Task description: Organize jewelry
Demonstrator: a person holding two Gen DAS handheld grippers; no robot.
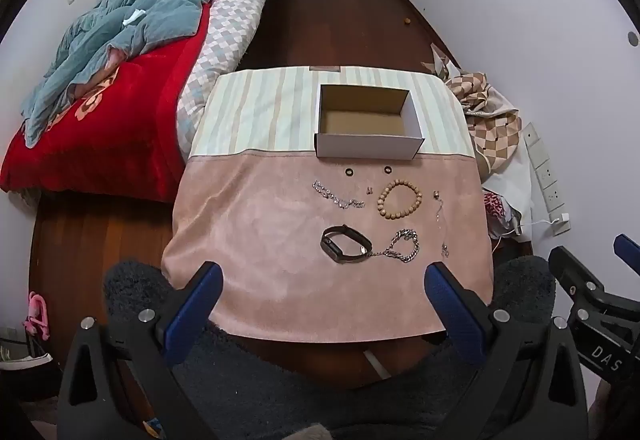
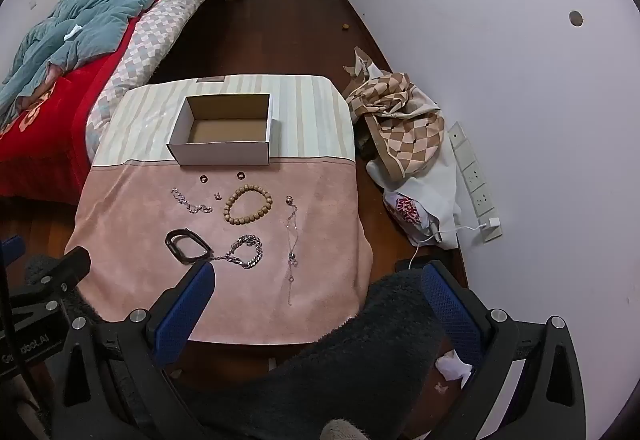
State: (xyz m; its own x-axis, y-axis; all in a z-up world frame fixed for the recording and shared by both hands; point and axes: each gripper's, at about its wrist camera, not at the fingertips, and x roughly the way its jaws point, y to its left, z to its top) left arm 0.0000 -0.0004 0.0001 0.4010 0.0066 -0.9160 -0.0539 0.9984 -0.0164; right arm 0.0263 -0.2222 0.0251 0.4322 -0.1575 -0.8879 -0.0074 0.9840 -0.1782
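Jewelry lies on a pink cloth on the table [image 1: 280,280]: a black band [image 1: 345,244], a silver chain bracelet [image 1: 402,246], a wooden bead bracelet [image 1: 400,199], a sparkly bracelet [image 1: 338,195], two black rings [image 1: 349,171], and a thin necklace [image 2: 292,240]. An empty white box [image 1: 368,123] stands behind them. My left gripper [image 1: 324,276] is open and empty at the table's near edge. My right gripper [image 2: 318,276] is open and empty, near the front right corner.
A bed with a red blanket [image 1: 100,111] stands to the left. Checked cloth and bags [image 2: 404,123] lie on the floor at the right by the wall, with a power strip [image 2: 476,183]. A dark fuzzy sleeve [image 2: 360,360] sits below the grippers.
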